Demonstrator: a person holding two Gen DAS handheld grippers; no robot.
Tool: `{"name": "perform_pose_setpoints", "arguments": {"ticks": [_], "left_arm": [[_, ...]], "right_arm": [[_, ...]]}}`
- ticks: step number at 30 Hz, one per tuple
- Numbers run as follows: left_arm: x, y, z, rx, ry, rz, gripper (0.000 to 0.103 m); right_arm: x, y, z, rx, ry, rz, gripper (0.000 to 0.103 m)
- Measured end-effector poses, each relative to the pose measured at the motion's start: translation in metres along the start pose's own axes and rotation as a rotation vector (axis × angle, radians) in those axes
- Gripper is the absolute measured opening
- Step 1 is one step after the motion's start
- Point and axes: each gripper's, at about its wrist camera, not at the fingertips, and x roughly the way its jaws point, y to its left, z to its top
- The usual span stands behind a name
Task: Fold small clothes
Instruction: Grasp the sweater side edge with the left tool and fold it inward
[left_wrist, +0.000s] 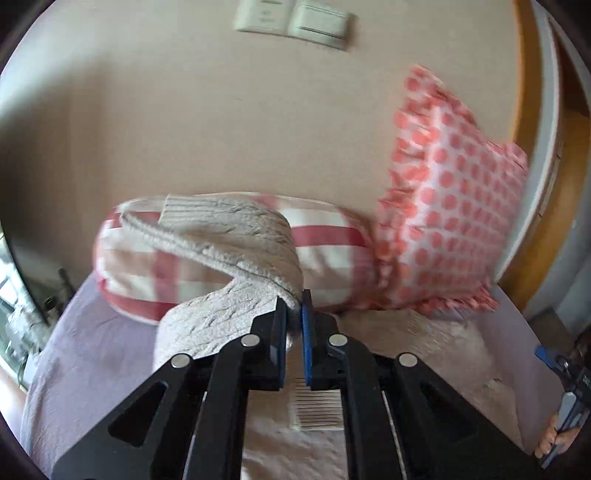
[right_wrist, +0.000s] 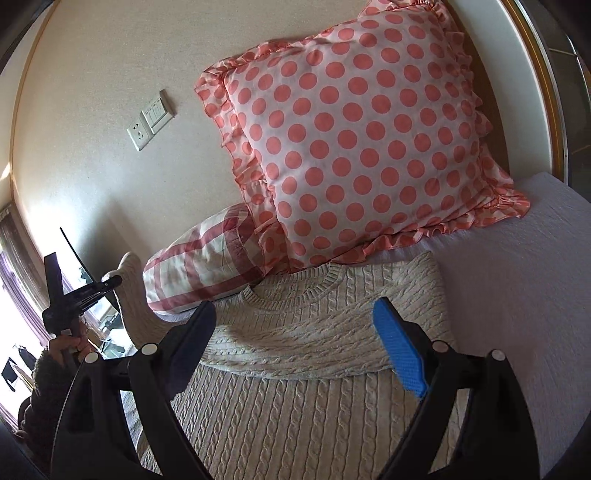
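A cream cable-knit sweater (right_wrist: 295, 398) lies flat on the bed, neck toward the pillows, its right sleeve folded across the chest. My left gripper (left_wrist: 294, 310) is shut on the sweater's left sleeve (left_wrist: 236, 236) and holds it lifted above the bed; the sleeve arcs up in front of the striped pillow. The same gripper shows in the right wrist view (right_wrist: 110, 282) at the left, with the raised sleeve (right_wrist: 133, 295) hanging from it. My right gripper (right_wrist: 295, 325) is open and empty, hovering over the sweater's chest below the collar.
A pink polka-dot ruffled pillow (right_wrist: 354, 140) leans on the wall. A red-and-white striped pillow (right_wrist: 199, 269) lies beside it. The bed has a pale lilac sheet (right_wrist: 517, 295). Wall switches (right_wrist: 151, 120) sit above. A window and a shelf are at the left.
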Motion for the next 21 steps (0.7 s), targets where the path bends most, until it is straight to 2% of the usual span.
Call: {"name": "perform_pose_setpoints", "arguments": {"ticks": [2, 3, 5, 6, 7, 9, 10, 11, 12, 16, 20, 21], "left_arm": [[0.033, -0.078, -0.028, 0.143, 0.072, -0.109, 0.015], [0.047, -0.107, -0.048, 0.22, 0.12, -0.123, 0.015], [0.061, -0.141, -0.083, 0.34, 0.182, -0.124, 0.015], [0.06, -0.142, -0.095, 0.353, 0.185, -0.124, 0.015], [0.054, -0.137, -0.103, 0.347, 0.186, -0.122, 0.019], [0.036, -0.115, -0.115, 0.305, 0.174, -0.089, 0.03], [0.026, -0.102, -0.119, 0.283, 0.166, -0.065, 0.036], [0.017, -0.09, -0.123, 0.264, 0.166, -0.045, 0.039], [0.008, -0.078, -0.125, 0.247, 0.172, -0.021, 0.04], [-0.024, -0.032, -0.142, 0.168, 0.205, 0.056, 0.047], [-0.05, 0.002, -0.163, 0.062, 0.232, 0.091, 0.052], [-0.054, 0.008, -0.167, 0.04, 0.239, 0.09, 0.053]], "right_arm": [[0.009, -0.012, 0.001, 0.043, 0.026, -0.019, 0.089], [0.013, -0.019, 0.002, 0.067, 0.047, -0.023, 0.089], [0.02, -0.034, 0.002, 0.122, 0.096, -0.027, 0.089], [0.023, -0.042, 0.003, 0.143, 0.122, -0.034, 0.088], [0.028, -0.05, 0.003, 0.162, 0.148, -0.038, 0.085], [0.044, -0.062, 0.005, 0.199, 0.204, -0.049, 0.069], [0.054, -0.068, 0.006, 0.222, 0.229, -0.054, 0.065], [0.065, -0.074, 0.007, 0.25, 0.257, -0.059, 0.058], [0.079, -0.079, 0.009, 0.278, 0.287, -0.054, 0.054], [0.126, -0.098, 0.014, 0.359, 0.345, -0.123, 0.051], [0.156, -0.108, 0.013, 0.402, 0.331, -0.162, 0.051], [0.158, -0.107, 0.014, 0.398, 0.31, -0.172, 0.042]]}}
